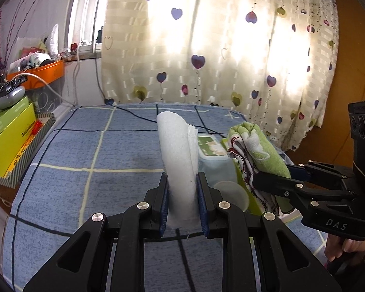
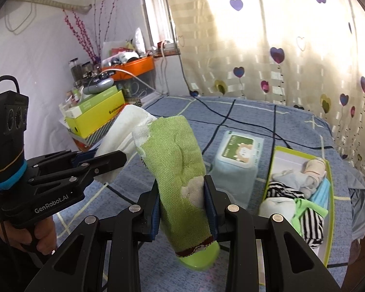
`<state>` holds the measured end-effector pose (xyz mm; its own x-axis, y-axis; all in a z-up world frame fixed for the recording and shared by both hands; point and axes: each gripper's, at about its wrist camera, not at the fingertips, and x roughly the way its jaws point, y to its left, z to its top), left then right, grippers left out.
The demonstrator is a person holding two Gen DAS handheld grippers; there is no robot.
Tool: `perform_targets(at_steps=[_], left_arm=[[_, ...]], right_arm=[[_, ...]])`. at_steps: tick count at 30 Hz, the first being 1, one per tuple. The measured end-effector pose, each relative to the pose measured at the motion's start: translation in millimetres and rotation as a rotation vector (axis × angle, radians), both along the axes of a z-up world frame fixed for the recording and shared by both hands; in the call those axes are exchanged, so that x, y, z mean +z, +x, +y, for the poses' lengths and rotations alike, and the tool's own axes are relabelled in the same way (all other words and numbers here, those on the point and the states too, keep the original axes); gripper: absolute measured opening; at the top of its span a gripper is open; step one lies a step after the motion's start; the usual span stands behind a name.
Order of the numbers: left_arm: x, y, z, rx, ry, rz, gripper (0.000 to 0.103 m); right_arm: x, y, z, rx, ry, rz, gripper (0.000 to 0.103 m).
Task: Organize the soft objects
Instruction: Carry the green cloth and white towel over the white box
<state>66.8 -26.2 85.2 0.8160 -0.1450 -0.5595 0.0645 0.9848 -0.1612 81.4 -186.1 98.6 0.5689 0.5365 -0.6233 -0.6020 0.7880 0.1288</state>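
A rolled white cloth (image 1: 177, 160) stands up between the pads of my left gripper (image 1: 182, 182), which is shut on it above the blue checked bed (image 1: 85, 150). My right gripper (image 2: 181, 189) is shut on a folded green towel (image 2: 175, 160) with a red-stitched edge. In the left wrist view that green towel (image 1: 258, 148) and the right gripper (image 1: 270, 175) sit to the right. In the right wrist view the white cloth (image 2: 124, 131) and the left gripper (image 2: 102, 160) are at the left. A green-rimmed box (image 2: 328, 185) at the right holds several folded soft items.
A pale blue wipes tub (image 2: 238, 163) with a green label sits mid-bed beside the box. Yellow-green boxes (image 1: 9, 136) and an orange basket (image 1: 43, 73) crowd the stand left of the bed. A heart-patterned curtain (image 1: 231, 48) hangs behind. Dark cords (image 1: 138, 116) cross the bed.
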Motion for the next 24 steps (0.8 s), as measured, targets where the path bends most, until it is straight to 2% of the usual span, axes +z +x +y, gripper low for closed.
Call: perform_targets(at_steps=[14,24], left_arm=[[6.1,2.7,-39.5,-0.075,0.005,-0.01,0.022],[6.0,14.4,-81.0,-0.17,-0.005,-0.003,0.022]], right_arm=[[6.3,-7.2,-45.5,-0.081,0.022,-0.021,0.03],[4.1,-5.8,-102.5,-0.211,0.04,-0.023,0.03]])
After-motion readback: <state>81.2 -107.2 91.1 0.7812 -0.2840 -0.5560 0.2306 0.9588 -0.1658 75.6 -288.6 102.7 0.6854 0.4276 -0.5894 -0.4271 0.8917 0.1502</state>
